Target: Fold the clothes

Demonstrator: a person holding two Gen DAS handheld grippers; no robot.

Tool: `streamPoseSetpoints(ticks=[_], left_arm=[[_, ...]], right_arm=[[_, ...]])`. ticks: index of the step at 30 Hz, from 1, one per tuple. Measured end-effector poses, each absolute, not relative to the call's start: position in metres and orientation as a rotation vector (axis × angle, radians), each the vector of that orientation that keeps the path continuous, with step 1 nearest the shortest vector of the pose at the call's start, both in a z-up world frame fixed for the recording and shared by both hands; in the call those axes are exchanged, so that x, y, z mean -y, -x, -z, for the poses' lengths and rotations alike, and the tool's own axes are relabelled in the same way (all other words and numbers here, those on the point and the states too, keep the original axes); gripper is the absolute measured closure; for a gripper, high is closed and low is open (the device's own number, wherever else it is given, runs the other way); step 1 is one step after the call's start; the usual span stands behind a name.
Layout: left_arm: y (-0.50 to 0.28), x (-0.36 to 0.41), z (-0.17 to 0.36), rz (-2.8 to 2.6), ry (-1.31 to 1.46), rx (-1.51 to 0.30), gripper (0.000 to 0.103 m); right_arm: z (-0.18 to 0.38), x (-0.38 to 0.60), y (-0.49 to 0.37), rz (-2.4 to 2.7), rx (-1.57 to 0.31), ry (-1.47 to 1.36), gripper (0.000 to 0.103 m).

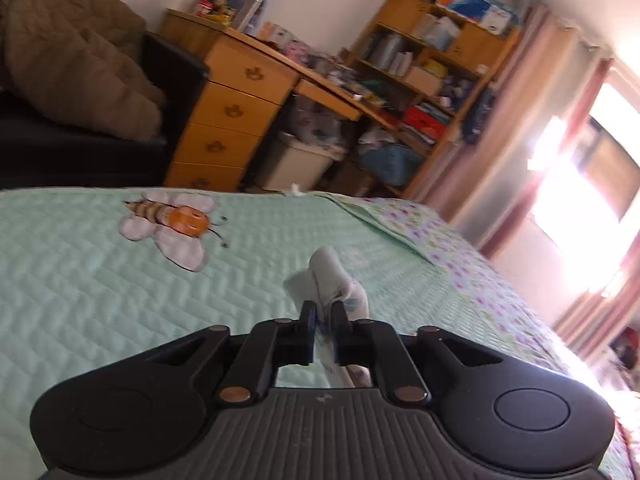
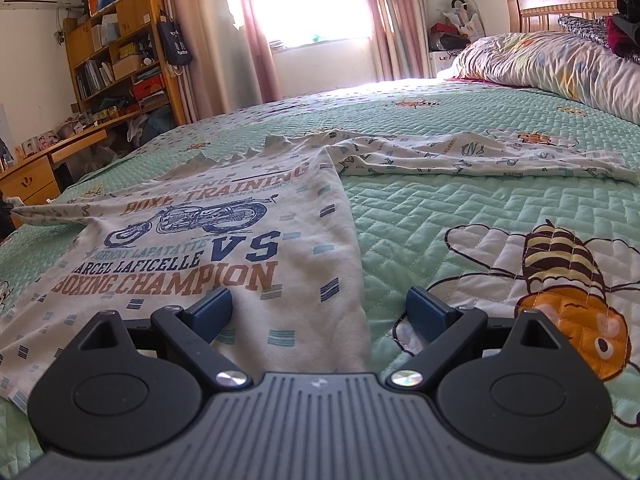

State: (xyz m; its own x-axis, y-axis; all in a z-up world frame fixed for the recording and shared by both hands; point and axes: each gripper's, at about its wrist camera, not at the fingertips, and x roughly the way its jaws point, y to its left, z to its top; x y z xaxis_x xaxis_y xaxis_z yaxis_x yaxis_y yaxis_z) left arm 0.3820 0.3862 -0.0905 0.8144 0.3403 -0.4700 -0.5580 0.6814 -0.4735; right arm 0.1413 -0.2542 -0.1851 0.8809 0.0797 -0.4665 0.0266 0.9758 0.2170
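Here the shirt (image 2: 224,240) lies spread flat on the bed (image 2: 460,208), ready for folding. My left hand-held gripper (image 1: 323,312) pinches its sleeve (image 1: 332,276) to lift it; my right hand-held gripper (image 2: 320,308) waits open over the hem.

daylight from the window (image 2: 316,4) blows out into glare, the left view seems motion-blurred, fisheye edges bend.
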Motion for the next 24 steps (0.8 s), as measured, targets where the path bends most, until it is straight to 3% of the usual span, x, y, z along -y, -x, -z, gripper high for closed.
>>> streamPoseSetpoints(ticks=[2,4,9,12,15,24], left_arm=[[-0.395,-0.391,0.103,-0.482,0.667,-0.480,0.063],[-0.402,-0.395,0.119,-0.437,0.691,-0.573,0.064],[-0.356,-0.388,0.136,-0.469,0.786,-0.495,0.045],[-0.331,-0.393,0.140,-0.458,0.874,-0.457,0.046],[-0.333,-0.396,0.126,-0.463,0.758,-0.435,0.045],[-0.399,-0.436,0.127,-0.327,0.582,-0.664,0.044]], right_arm=[[0.185,0.254,-0.142,-0.027,-0.494,-0.220,0.009],[0.185,0.254,-0.143,-0.028,-0.494,-0.220,0.009],[0.185,0.255,-0.143,-0.029,-0.494,-0.223,0.009],[0.185,0.255,-0.143,-0.029,-0.493,-0.221,0.009],[0.185,0.255,-0.143,-0.028,-0.494,-0.219,0.009],[0.185,0.253,-0.143,-0.024,-0.496,-0.210,0.009]])
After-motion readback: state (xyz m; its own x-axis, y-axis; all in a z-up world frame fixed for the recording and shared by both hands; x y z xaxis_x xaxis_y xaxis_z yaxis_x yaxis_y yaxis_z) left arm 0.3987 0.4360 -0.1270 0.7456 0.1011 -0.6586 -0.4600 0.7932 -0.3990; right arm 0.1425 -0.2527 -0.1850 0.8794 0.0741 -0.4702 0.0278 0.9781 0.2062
